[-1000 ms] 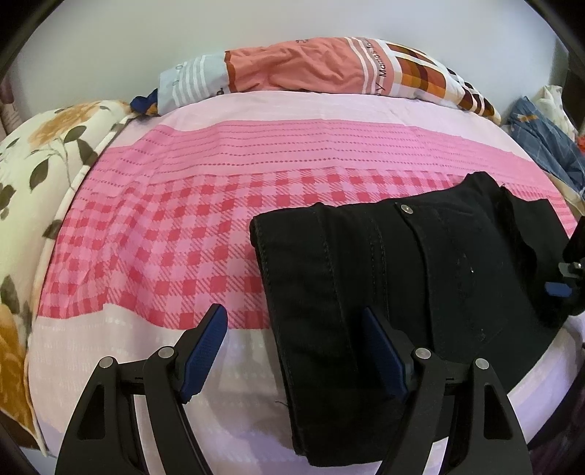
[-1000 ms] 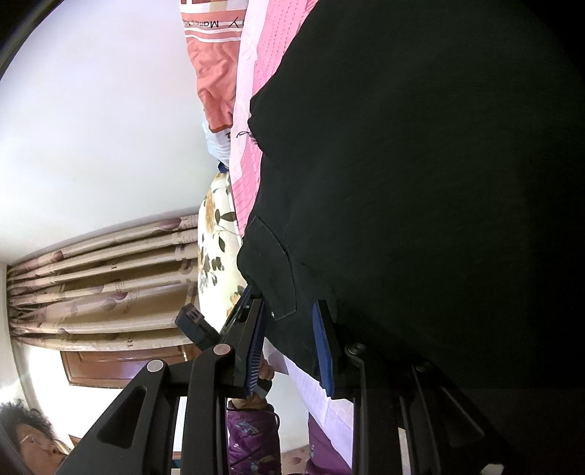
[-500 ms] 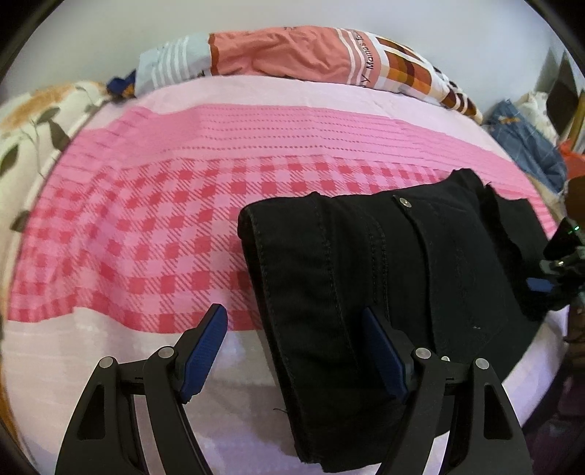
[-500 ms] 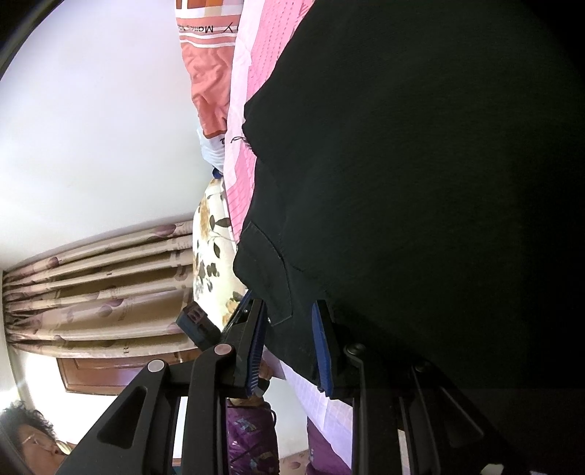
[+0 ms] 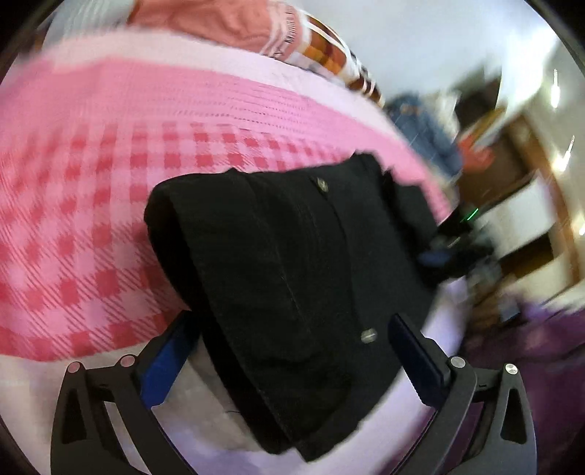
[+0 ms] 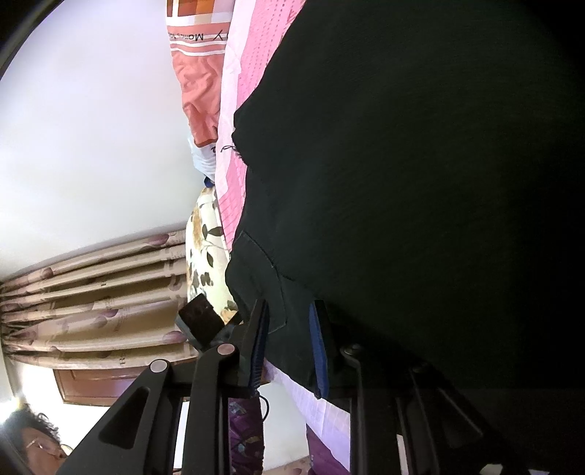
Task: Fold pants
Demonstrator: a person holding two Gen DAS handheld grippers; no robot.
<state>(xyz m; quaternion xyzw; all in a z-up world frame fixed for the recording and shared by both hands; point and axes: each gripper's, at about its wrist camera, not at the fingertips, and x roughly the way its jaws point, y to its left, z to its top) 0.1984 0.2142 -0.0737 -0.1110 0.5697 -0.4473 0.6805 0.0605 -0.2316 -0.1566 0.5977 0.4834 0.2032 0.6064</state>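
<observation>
You're straddling folded black denim pants (image 5: 292, 277), frame centre: left gripper (image 5: 289, 350) fingers apart; right gripper (image 6: 289, 343) pinching thick, floppy hem, lower centre.

I see black pants (image 5: 292, 285) on a pink checked bedsheet (image 5: 91, 204); an orange pillow (image 6: 203, 80) with white stripes; a cream floral quilt (image 6: 204, 248); blue-padded fingers (image 5: 164, 360).

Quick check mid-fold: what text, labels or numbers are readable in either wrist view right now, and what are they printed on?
Pillow, right wrist view: upside-down lettering, partly legible, roughly "Y" and "Mom..."; the rest is cut off.
Same pillow, left wrist view: lettering too blurred to read.
Black pants: no readable label; rivet markings too small.
</observation>
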